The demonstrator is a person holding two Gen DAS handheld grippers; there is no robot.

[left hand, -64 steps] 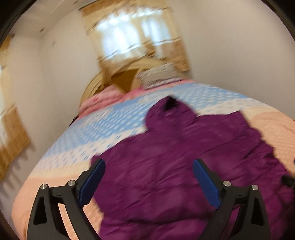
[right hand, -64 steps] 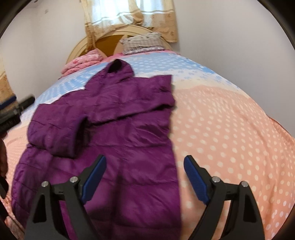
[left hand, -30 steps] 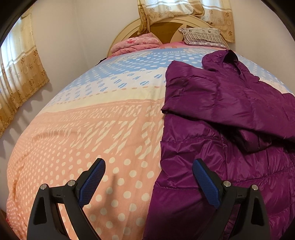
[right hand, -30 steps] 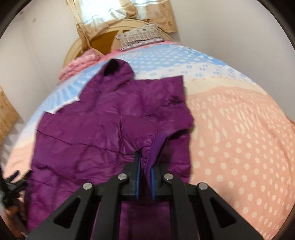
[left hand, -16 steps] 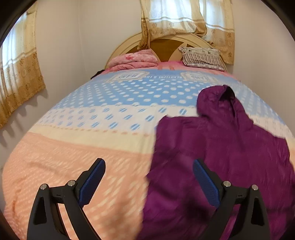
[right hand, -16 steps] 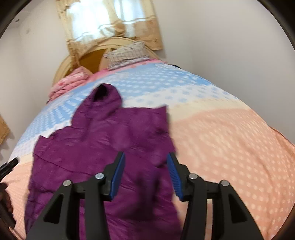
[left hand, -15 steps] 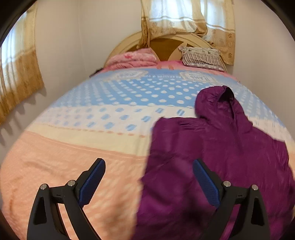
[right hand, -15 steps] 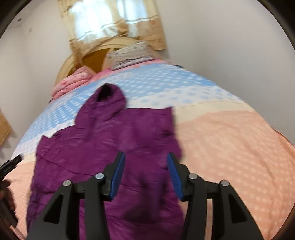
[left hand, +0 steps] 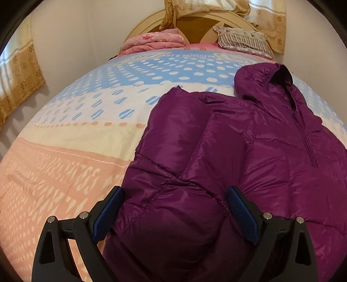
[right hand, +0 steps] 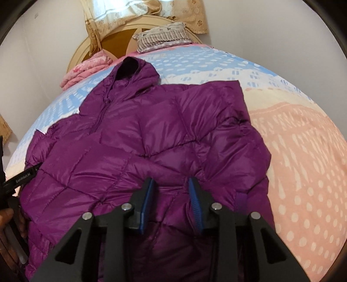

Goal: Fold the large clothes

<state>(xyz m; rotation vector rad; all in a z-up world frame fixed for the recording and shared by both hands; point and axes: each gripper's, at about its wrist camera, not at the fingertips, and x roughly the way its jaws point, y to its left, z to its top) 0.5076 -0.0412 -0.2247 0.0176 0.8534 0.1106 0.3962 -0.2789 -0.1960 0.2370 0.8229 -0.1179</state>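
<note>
I am holding my left tongs [left hand: 174, 213] wide apart over the near left edge of the purple puffer jacket [left hand: 238, 156], with the jacket's quilted fabric bulging up between the two blue pads [left hand: 108, 213] but not pinched by them. My right tongs [right hand: 171, 200] are standing partly apart, their jaws having just been closing a little, and they are hovering over the folded right sleeve [right hand: 216, 138] with purple fabric showing in the gap; the pads are not pressing on it, as far as I can make out. The jacket is lying front-up on the bed [left hand: 65, 151], spread across the peach and cream bands of the dotted bedspread, its hood [right hand: 132, 67] reaching up into the blue band toward the headboard [right hand: 121, 39]. Both sleeves are lying folded inward across the chest, the left sleeve [left hand: 173, 134] doubled over along the jacket's edge. In the right wrist view, my left hand [right hand: 9, 221] and its black tool are showing at the jacket's far side. A folded pink blanket [left hand: 151, 41] and a striped pillow [left hand: 243, 40] are sitting at the head of the bed, beneath the beige curtains [left hand: 206, 10].
</note>
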